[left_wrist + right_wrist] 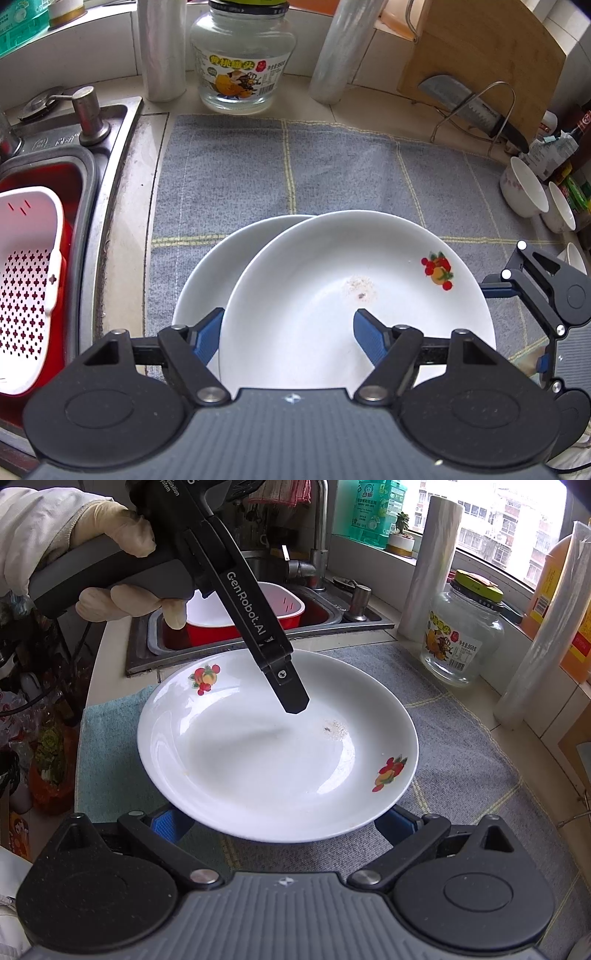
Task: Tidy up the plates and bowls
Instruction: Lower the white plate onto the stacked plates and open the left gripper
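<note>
A white plate with fruit decals [332, 280] lies tilted on top of a second white plate [207, 291] on the grey cloth. My left gripper [288, 334] is open, with one blue finger under the top plate's near rim and the other over its bowl. In the right wrist view the same plate [258, 760] fills the middle and the left gripper's finger [288, 690] reaches over it. My right gripper [284, 821] is open, its blue fingers mostly hidden under the plate's near rim. Two white bowls [524, 188] stand tipped at the far right.
A sink [74, 155] with a red tub and a white colander [26, 280] lies left. A glass jar [242, 62], two film rolls [162, 48], a cutting board [480, 59] and a cleaver on a rack [476, 107] stand at the back.
</note>
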Tool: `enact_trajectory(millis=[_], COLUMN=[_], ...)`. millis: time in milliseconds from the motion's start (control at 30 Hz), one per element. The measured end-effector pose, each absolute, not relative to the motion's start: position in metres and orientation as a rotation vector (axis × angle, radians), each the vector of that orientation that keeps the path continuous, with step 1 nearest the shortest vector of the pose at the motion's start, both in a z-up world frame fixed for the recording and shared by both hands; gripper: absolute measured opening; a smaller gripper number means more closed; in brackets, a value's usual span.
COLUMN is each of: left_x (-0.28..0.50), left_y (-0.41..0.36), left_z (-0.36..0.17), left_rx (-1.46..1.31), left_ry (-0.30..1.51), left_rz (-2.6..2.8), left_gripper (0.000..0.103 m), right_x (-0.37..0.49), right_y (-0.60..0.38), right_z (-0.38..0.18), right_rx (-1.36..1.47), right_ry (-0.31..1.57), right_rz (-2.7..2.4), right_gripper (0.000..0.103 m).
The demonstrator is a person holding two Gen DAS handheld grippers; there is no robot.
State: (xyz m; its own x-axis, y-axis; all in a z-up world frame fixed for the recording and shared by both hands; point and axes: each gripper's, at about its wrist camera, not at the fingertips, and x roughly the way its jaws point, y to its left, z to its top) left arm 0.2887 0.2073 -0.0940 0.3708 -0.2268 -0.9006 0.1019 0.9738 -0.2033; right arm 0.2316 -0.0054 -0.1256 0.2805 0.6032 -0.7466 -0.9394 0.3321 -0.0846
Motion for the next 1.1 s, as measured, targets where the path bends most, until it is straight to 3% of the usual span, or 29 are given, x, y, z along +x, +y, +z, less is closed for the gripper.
enact_trajectory(millis=[1100], left_x=[0.294], left_y=[0.207], left_z=[-0.109], left_rx=[-0.068], left_ry=[1.218], left_rz=[-0.22], left_gripper=[0.074], right_x=[0.23], right_y=[0.005], right_z=[-0.129], right_rx=[-0.641], right_ry=[0.678], right_rz=[1.113], right_gripper=[0.103])
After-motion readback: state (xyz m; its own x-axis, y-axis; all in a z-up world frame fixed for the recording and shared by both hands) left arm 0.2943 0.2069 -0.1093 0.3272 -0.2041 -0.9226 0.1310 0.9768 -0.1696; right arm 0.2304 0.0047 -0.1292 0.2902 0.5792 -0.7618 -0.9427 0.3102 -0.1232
